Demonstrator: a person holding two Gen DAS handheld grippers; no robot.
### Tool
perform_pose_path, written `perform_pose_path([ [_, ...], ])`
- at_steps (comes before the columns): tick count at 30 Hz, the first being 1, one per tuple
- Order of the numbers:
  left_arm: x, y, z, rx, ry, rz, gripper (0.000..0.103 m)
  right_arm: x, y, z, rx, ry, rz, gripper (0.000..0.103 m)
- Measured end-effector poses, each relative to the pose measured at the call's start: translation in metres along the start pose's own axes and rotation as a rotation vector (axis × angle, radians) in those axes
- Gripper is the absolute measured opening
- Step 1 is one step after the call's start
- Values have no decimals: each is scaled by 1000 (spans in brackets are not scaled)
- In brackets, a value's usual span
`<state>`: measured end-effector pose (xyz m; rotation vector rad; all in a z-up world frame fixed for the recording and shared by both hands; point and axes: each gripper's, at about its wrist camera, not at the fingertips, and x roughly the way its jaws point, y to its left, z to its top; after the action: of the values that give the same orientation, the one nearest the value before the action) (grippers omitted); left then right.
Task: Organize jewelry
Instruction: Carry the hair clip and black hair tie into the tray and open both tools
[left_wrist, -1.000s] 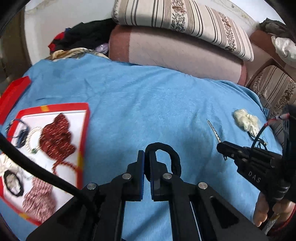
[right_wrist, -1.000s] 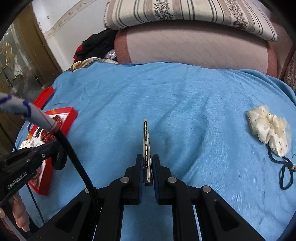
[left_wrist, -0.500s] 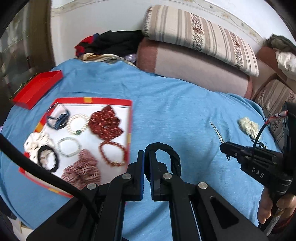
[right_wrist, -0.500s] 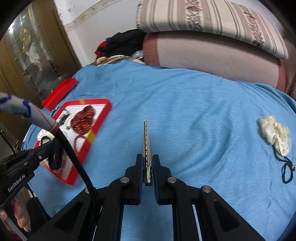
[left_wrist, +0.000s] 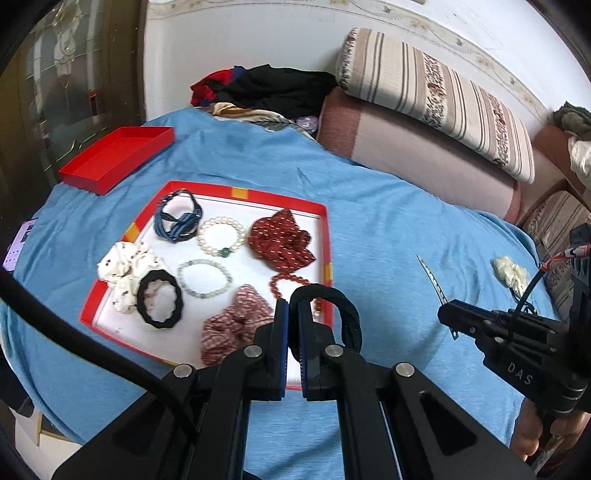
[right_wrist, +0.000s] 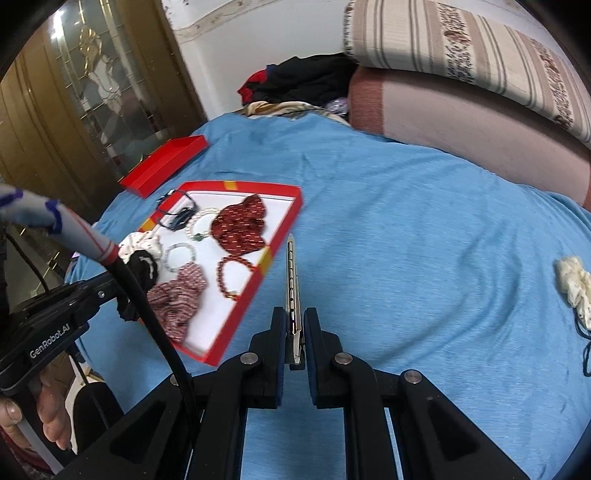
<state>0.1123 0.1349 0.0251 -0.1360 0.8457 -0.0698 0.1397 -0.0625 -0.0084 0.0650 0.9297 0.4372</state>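
My left gripper (left_wrist: 293, 317) is shut on a black hair tie (left_wrist: 345, 314) and holds it above the near right corner of a red-rimmed white tray (left_wrist: 325, 236). The tray holds several scrunchies and bead bracelets, among them a dark red scrunchie (left_wrist: 282, 240) and a pearl bracelet (left_wrist: 221, 236). My right gripper (right_wrist: 294, 325) is shut on a silver hair clip (right_wrist: 291, 273) that points forward, just right of the tray (right_wrist: 284, 229). It also shows in the left wrist view (left_wrist: 448, 315) at the right.
A cream scrunchie (right_wrist: 572, 282) and a dark cord (right_wrist: 585, 350) lie on the blue bedspread (right_wrist: 424, 258) at the far right. A red box lid (left_wrist: 114, 157) sits beyond the tray. Striped pillows (left_wrist: 436, 92) and piled clothes (left_wrist: 269, 88) lie at the back.
Both grippers have swung left toward the tray, which now lies much more in view. Each still holds its item: the hair tie and the clip.
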Motion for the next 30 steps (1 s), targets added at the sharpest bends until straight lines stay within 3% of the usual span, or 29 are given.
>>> perform_pose_path([
  [12,3,39,9,-71,2,-20,4,22,40,10,-13,20,117,10],
  [30,37,52,38,-23,10,66,4,76,65,25,-54,101,141,11],
])
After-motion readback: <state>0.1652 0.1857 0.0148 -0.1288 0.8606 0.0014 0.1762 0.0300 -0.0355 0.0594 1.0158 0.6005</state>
